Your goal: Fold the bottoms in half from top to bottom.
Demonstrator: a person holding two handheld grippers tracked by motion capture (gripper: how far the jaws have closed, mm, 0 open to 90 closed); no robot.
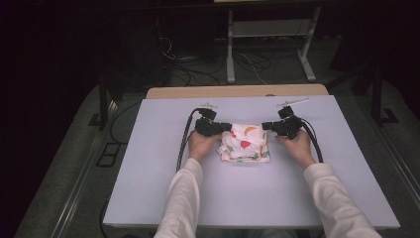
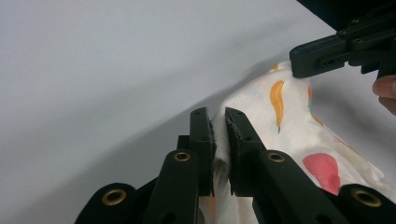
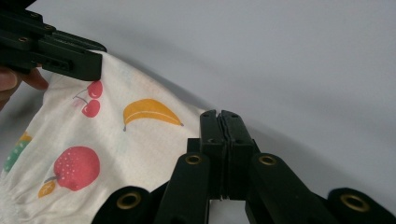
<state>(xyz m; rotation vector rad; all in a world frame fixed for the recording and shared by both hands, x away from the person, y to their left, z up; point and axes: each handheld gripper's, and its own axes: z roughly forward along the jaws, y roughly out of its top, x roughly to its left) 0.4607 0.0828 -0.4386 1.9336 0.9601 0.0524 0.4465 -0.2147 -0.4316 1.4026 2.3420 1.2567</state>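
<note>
Jaws of the left gripper (image 2: 219, 133) pinch a corner of the cloth (image 1: 245, 143); the right gripper (image 3: 220, 126) is clamped tight, seemingly on the opposite corner. The cloth lies mid-table (image 1: 148, 163), grippers at nine and three o'clock.

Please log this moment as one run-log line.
left gripper: shut on cloth | right gripper: shut on cloth | cloth: fruit print, folded, on table

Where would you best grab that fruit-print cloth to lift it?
By its two far top corners, coming in from each side. The fruit-print cloth is limp and folded, so it needs two holds. The left claw and right claw pinch those corners already.
</note>
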